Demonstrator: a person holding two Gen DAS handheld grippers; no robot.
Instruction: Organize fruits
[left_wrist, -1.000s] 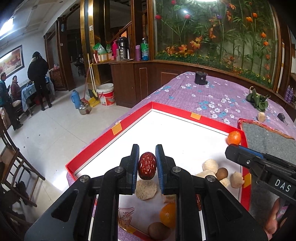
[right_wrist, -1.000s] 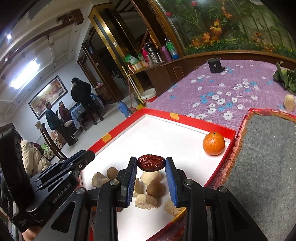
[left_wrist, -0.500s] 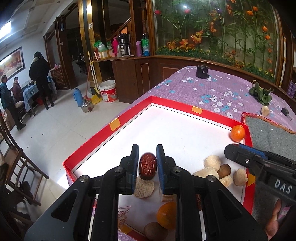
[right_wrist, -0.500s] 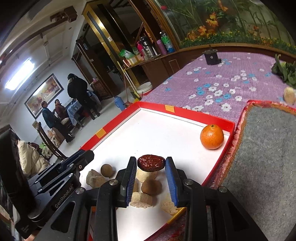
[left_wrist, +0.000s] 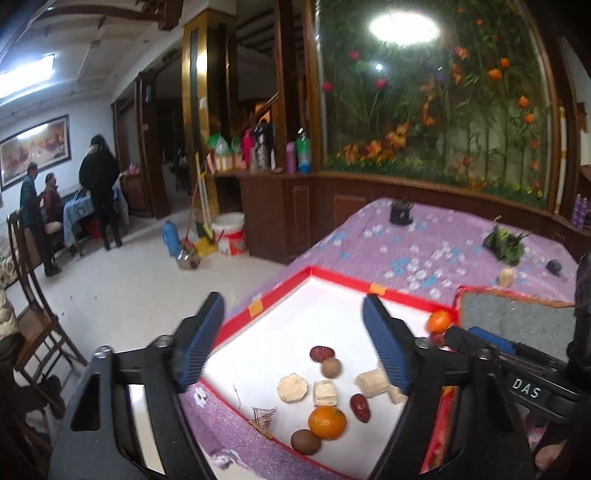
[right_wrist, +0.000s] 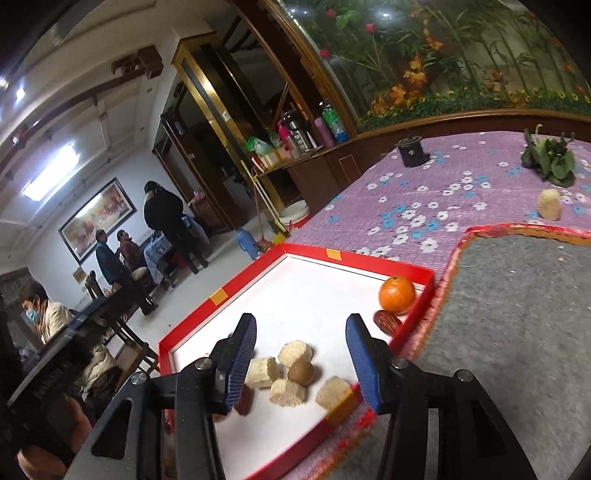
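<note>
A red-rimmed white tray holds the fruits. My left gripper is open and empty above it. Below it lie a red date, a brown round fruit, a second date, an orange, a brown fruit and pale chunks. My right gripper is open and empty over pale chunks and a brown fruit. An orange and a date lie in the tray's far right corner.
A grey felt mat with a red edge lies right of the tray on the purple flowered cloth. On the cloth are a black cup, green leaves and a pale chunk. The floor drops off left of the tray.
Both grippers have opened and let go of their dates, which now lie in the tray. Both have pulled back and risen.
</note>
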